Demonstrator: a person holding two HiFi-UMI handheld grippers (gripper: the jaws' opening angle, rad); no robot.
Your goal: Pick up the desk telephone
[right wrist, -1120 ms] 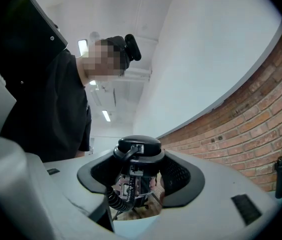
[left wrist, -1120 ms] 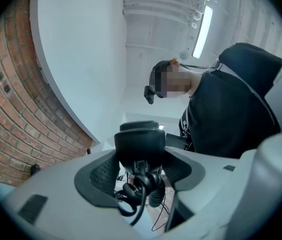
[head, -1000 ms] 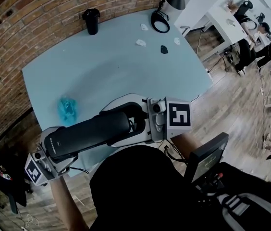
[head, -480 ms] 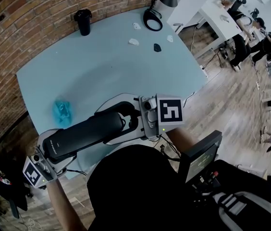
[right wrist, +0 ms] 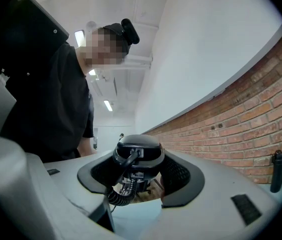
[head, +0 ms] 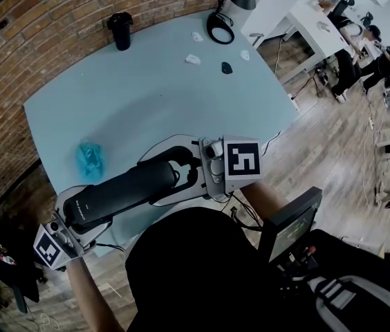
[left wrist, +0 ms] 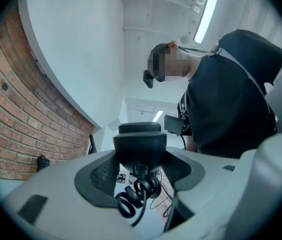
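Note:
The desk telephone has a pale grey base with a black handset lying along it. It hangs over the near edge of the light blue table. My left gripper is shut on its lower left end and my right gripper on its right end. In the left gripper view the grey body fills the bottom, with the handset's end and coiled cord in the middle. The right gripper view shows the other handset end and cord. The pads themselves are hidden by the phone.
A crumpled blue bag lies on the table left of the phone. At the far side stand a black cup, a lamp base and small white and black bits. Brick wall runs along the left. People stand far right.
Both grippers and the telephone between them have sunk a little toward the table. The grip on each end looks the same.

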